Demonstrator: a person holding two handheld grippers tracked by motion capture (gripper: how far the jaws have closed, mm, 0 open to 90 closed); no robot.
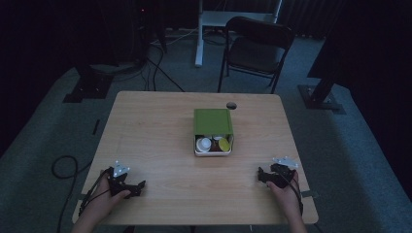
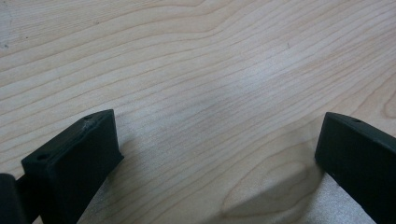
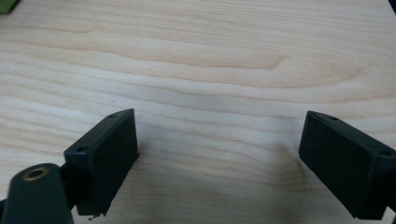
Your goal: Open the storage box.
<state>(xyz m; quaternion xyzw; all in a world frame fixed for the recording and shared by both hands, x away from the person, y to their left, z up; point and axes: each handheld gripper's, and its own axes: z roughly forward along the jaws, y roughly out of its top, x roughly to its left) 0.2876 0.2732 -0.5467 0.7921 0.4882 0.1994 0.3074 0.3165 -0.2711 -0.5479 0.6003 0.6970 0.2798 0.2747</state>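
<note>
Counter is carrying a green box at centre, its open near end showing small lidded containers; box is probably light and stiff, best taken by its side walls. Left gripper and right gripper are resting near the front corners, fingers spread wide, holding nothing.

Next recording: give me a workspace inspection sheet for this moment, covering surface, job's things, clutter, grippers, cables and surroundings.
Surface: wooden table, bare grain under both grippers.
Job's things: green box at table centre, its near end open on small containers.
Clutter: small dark round spot behind the box; cannot tell what it is.
Grippers: left gripper and right gripper open, low over the near corners.
Cables: black cable looped on the floor at left.
Surroundings: folding chair beyond the table, dark room.
</note>
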